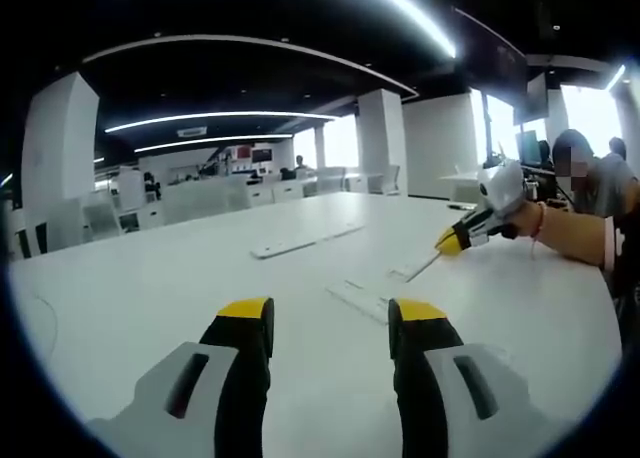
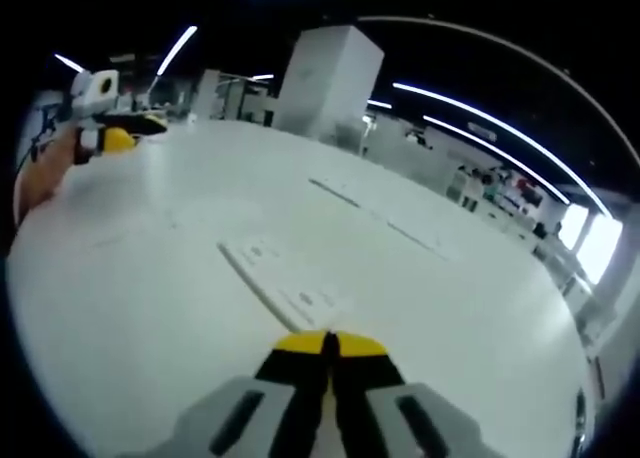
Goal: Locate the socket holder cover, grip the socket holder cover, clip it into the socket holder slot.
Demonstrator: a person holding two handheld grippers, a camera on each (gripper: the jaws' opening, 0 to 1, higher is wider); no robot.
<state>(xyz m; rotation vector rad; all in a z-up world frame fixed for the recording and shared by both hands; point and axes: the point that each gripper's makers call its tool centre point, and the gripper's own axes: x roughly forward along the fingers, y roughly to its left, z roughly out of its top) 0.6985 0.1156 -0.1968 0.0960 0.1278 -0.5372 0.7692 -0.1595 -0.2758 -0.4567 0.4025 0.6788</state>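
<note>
The white table (image 1: 150,288) takes up most of both views, and everything you need lies on it. In the left gripper view a long strip (image 1: 305,240) lies across the middle of the frame, well beyond the work. Nearer, just above your left jaws, is a flat white piece that I take to be the holder (image 1: 357,299). In the right gripper view it sits at centre frame (image 2: 300,288), just ahead of the right jaws. Your left gripper (image 1: 332,323) is at the bottom of its own view with its jaws spread wide and nothing between them. It is low over bare table and short of the holder. Your right gripper (image 1: 452,242) comes in at the right of the left gripper view. In its own view its jaws are pressed together (image 2: 325,346), apparently pinching the end of the thin white cover (image 1: 414,269). The cover slants down from the tips toward the holder, and in the right gripper view its edge runs up and left from the jaws (image 2: 255,283). So locating and gripping look done. The clipping is left, and the pictures are too soft to show the slot or whether the cover is lined up with it.
</note>
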